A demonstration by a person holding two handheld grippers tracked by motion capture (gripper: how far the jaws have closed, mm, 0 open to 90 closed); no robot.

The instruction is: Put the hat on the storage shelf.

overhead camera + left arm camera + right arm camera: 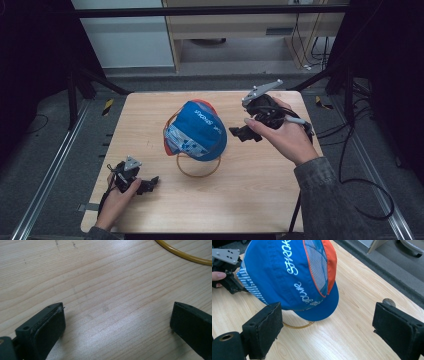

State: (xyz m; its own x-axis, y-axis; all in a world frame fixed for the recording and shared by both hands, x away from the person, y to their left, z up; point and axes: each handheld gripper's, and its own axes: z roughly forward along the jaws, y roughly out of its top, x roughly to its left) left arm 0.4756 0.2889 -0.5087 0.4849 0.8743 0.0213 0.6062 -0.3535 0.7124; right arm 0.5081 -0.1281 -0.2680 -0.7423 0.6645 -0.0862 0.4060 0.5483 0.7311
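Wooden table (260, 190): both hands hold claws agape, flanking cap (197, 131).

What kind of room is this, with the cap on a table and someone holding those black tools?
Probably a lab recording station: a wooden table inside a dark metal frame, loose cables on the floor, and a handheld left gripper and right gripper.

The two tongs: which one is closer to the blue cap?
The right tongs, raised just beside the cap. The left tongs sit lower, near the table's front-left corner.
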